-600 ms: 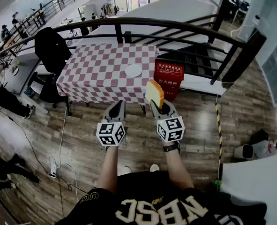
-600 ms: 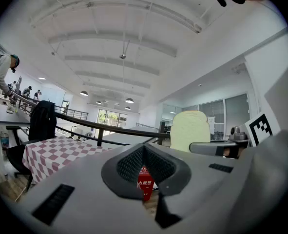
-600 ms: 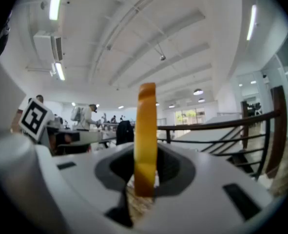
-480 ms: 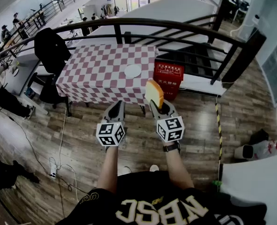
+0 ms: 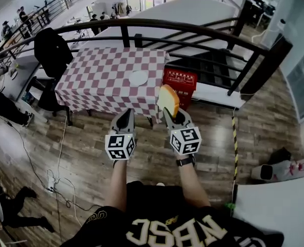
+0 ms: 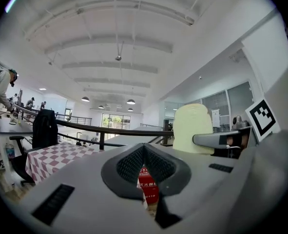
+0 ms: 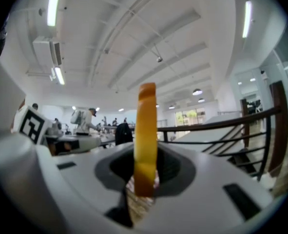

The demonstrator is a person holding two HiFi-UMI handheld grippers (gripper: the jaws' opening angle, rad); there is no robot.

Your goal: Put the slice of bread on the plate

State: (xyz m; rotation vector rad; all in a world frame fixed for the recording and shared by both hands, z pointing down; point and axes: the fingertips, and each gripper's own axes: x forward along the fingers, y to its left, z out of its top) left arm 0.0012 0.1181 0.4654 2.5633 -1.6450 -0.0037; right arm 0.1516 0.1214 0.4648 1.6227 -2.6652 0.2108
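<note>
Table (image 5: 110,76) was located well ahead of both grippers, with the plate (image 5: 138,78) resting on it. The right gripper (image 5: 170,113) was clamped on the slice of bread (image 5: 168,101), held upright; the plate lay forward-left. The left gripper (image 5: 125,116) was closed, empty.

place: open-plan office mezzanine | cues: black railing (image 5: 193,32), desk (image 5: 24,65), office chair (image 5: 45,94), wood floor (image 5: 90,153)
</note>
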